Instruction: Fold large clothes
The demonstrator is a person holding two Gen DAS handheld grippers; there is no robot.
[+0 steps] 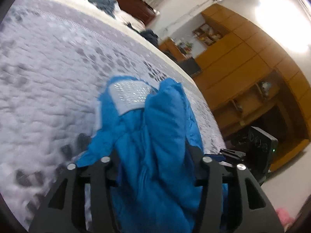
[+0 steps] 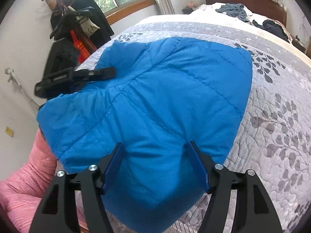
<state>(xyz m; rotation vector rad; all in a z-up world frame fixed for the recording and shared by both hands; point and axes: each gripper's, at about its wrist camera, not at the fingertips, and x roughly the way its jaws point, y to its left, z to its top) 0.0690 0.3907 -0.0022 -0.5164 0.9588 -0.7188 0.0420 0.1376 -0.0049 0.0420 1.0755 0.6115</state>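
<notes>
A bright blue puffy jacket [image 2: 165, 87] lies spread on the bed's grey leaf-print quilt [image 2: 272, 116]. My right gripper [image 2: 155, 151] has its blue pads [image 2: 114, 165] wide apart, pressed into a thick fold at the jacket's near edge. In the left wrist view the jacket [image 1: 159, 132] bunches up between and over the fingers of my left gripper [image 1: 155, 155], hiding the tips, and a white shiny patch [image 1: 128, 97] shows on it. The left gripper [image 2: 77, 77] sits at the jacket's far left edge. The right gripper [image 1: 231, 153] shows at the bed's edge.
A pink sleeve [image 2: 23, 190] is at the lower left. A coat rack [image 2: 77, 19] with dark clothes stands left of the bed. Loose dark clothes [image 2: 233, 9] lie near the headboard. Wooden cabinets [image 1: 243, 58] line the wall right of the bed.
</notes>
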